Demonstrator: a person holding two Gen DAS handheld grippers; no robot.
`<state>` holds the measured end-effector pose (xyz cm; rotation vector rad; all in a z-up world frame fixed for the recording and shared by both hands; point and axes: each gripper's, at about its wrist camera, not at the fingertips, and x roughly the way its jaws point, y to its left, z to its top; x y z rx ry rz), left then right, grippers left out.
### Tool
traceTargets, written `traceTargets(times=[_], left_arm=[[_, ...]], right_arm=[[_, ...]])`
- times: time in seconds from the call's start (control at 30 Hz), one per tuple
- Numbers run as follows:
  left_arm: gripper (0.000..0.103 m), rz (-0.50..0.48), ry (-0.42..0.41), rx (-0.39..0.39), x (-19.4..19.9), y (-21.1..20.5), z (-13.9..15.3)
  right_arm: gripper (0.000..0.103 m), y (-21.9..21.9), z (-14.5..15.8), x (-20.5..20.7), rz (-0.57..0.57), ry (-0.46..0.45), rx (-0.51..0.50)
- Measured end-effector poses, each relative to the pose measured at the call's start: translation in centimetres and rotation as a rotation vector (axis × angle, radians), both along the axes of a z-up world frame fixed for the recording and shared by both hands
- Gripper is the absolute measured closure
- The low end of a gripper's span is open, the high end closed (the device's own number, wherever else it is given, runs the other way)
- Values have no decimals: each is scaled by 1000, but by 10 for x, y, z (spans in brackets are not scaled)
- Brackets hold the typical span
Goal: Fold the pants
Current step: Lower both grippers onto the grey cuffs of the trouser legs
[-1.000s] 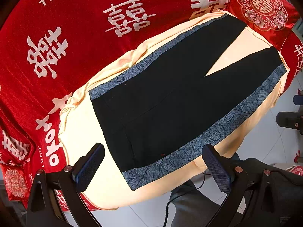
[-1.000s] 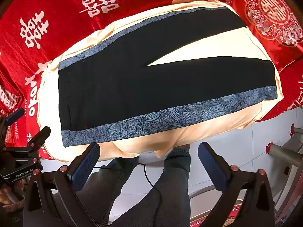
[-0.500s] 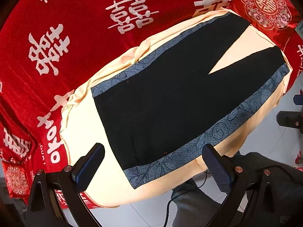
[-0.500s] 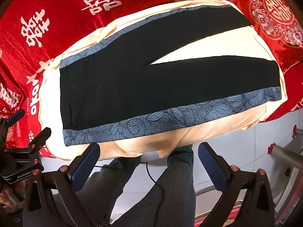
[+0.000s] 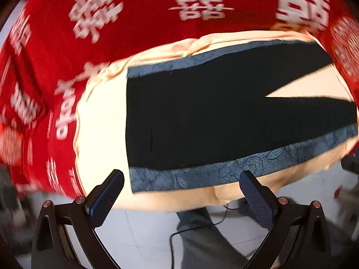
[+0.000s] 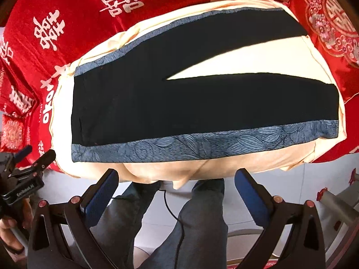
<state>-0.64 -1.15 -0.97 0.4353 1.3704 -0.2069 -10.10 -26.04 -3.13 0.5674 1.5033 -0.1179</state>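
Black pants (image 5: 202, 121) (image 6: 157, 103) with blue leaf-patterned side stripes lie flat on a cream cloth (image 5: 101, 130) (image 6: 246, 62), waistband to the left, the two legs spread in a V toward the right. My left gripper (image 5: 181, 180) hangs open above the near edge, close to the waistband's near corner, holding nothing. In the right wrist view my right gripper (image 6: 176, 178) is open too, over the cream cloth's near edge below the near stripe. The left gripper (image 6: 27, 163) shows at that view's left edge, held by a hand.
A red bedspread (image 5: 112, 44) (image 6: 89, 11) with white characters lies under the cream cloth. A red embroidered cushion (image 6: 332, 22) sits at the far right. Below are the person's legs (image 6: 197, 219), a black cable (image 6: 172, 213) and white floor tiles (image 5: 145, 228).
The left wrist view has swung fast and blurred: the pants now lie level instead of slanted, with the waistband corner nearer. The right gripper has moved slightly closer to the near edge.
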Motion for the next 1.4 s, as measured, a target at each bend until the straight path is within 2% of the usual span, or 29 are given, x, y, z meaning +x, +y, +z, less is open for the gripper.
traceTargets(times=[0.13, 0.3, 0.47, 0.57, 0.7, 0.8, 0.93, 1.1, 1.27, 1.4], left_arm=[[0, 150, 32, -40, -11, 14, -2], [0, 261, 59, -65, -11, 42, -14], [0, 346, 77, -80, 9, 71, -57], [0, 383, 105, -95, 16, 84, -88], [0, 438, 134, -159, 16, 105, -125], [0, 474, 148, -214, 13, 121, -141], [0, 486, 125, -302, 8, 140, -153], [0, 492, 157, -390, 5, 154, -176], [0, 523, 197, -466, 5, 155, -191], [0, 531, 206, -527, 13, 145, -192]], right_arm=[[0, -12, -16, -3, -1, 4, 56], [0, -3, -25, 6, -2, -62, 173], [0, 19, -56, 22, -14, -66, 245], [0, 37, -82, 27, -50, -61, 310], [0, 72, -116, 32, -59, -58, 406], [0, 102, -143, 31, -78, -60, 522], [0, 142, -181, 29, -89, -54, 646], [0, 163, -211, 33, -138, -100, 702], [0, 160, -218, 50, -213, -147, 760], [0, 149, -181, 67, -218, -253, 803]])
